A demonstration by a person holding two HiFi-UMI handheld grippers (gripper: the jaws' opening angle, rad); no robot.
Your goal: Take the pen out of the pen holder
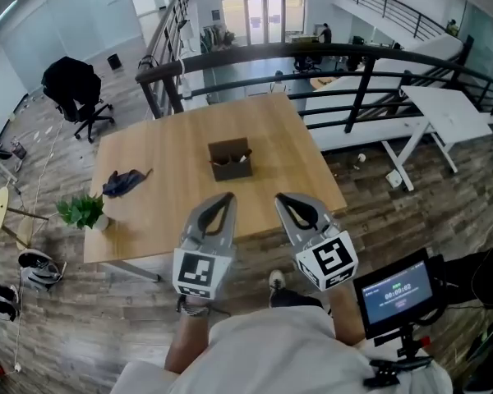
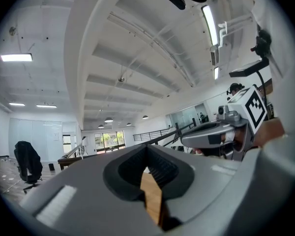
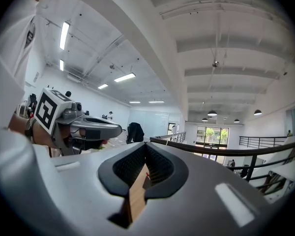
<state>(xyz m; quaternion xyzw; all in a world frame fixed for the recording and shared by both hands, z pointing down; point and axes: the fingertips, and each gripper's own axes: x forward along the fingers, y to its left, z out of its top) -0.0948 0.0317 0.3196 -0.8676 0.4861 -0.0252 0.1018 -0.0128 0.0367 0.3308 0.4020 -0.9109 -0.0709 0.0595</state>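
A brown pen holder stands upright near the middle of the wooden table, with dark pens lying low inside it. Both grippers hover over the table's near edge, short of the holder and apart from it. My left gripper is shut and empty, its tips pointing toward the holder. Beside it, my right gripper is shut and empty too. In the left gripper view the left gripper shows only a sliver of table through its pads. The right gripper looks the same in its own view.
A dark blue cloth and a small potted plant sit at the table's left side. A black railing runs behind the table. A screen on a stand is by my right side, with an office chair far left.
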